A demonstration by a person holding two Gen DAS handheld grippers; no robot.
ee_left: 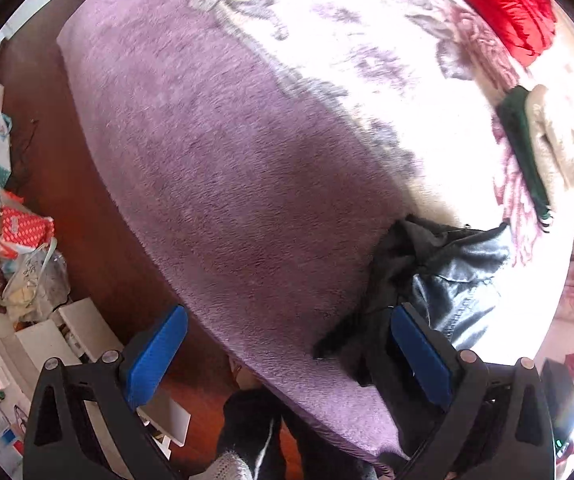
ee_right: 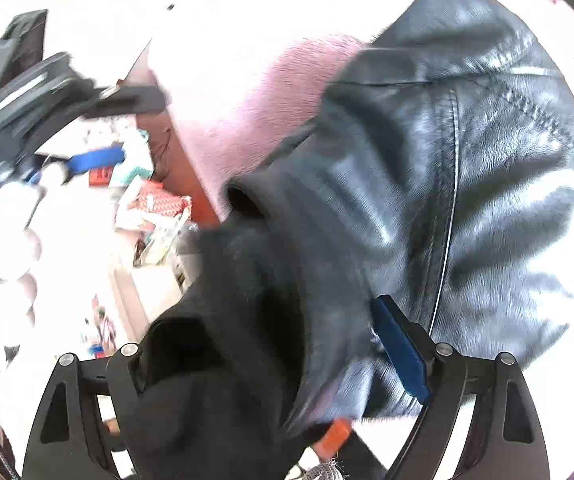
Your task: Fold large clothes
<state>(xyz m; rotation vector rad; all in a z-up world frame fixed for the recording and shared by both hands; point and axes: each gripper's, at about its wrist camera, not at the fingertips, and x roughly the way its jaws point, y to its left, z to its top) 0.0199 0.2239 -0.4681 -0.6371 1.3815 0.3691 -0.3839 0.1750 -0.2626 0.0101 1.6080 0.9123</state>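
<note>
A black leather jacket (ee_left: 443,276) lies bunched at the near right edge of a bed with a purple plush blanket (ee_left: 215,168). My left gripper (ee_left: 283,344) is open, its blue pads wide apart, over the bed's front edge; its right finger (ee_left: 419,356) is next to the jacket. In the right wrist view the jacket (ee_right: 467,168) fills most of the frame. My right gripper (ee_right: 271,360) stands wide, and the jacket's dark sleeve and lining drape between its fingers, hiding the left pad. The left gripper also shows in the right wrist view (ee_right: 63,92), blurred.
A red padded garment (ee_left: 503,4) lies at the bed's far right, and a green and cream garment (ee_left: 539,148) at the right. Bags, boxes and clutter (ee_left: 11,232) cover the floor left of the bed. A person's leg (ee_left: 247,436) stands by the front edge.
</note>
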